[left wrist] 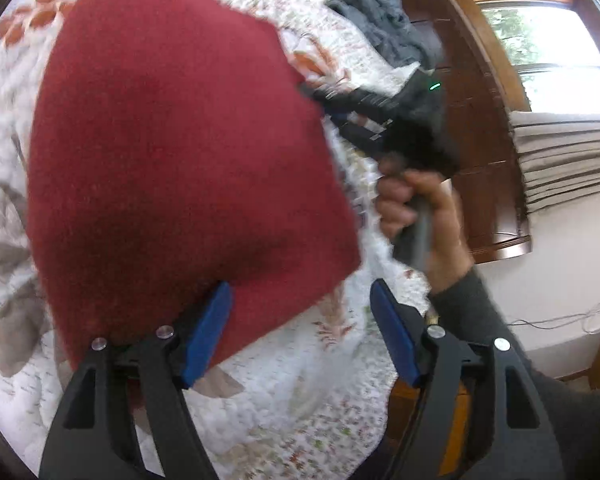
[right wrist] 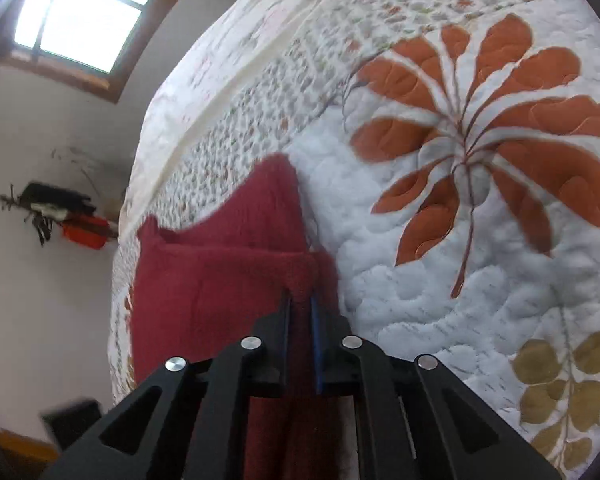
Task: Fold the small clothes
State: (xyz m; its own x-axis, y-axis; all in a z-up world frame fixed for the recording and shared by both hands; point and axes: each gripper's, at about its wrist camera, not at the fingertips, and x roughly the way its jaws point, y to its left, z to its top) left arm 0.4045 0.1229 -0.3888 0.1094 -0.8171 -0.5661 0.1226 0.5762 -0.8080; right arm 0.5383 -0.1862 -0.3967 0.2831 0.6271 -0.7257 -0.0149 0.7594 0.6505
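A dark red knitted cloth (left wrist: 188,152) is seen spread over a white quilted bedspread (left wrist: 284,400) printed with orange and tan leaf shapes. In the left wrist view, the left gripper (left wrist: 300,328) is held with its blue-padded fingers (left wrist: 208,332) set wide apart, and nothing is gripped between them. The near edge of the red cloth lies over the tip of the left-hand finger, while the right-hand finger stands clear of it, above bare quilt. At the right side of the cloth, the right gripper (left wrist: 320,98) is seen from outside, blurred, gripped by a hand (left wrist: 416,208) in a dark grey sleeve (left wrist: 500,328). A heap of grey-blue clothing (left wrist: 380,16) lies on the far part of the bed, with a brown wooden cabinet (left wrist: 476,120) and a bright window (left wrist: 548,40) behind it.

In the right wrist view, the right gripper (right wrist: 300,320) is closed tightly on a thick fold of the red cloth (right wrist: 228,280), which is pinched between the narrow jaws. From there the cloth is seen stretching away to the left and far side, with one corner rising in a peak over the quilt (right wrist: 420,300). A large orange leaf motif (right wrist: 480,140) is seen to the right.
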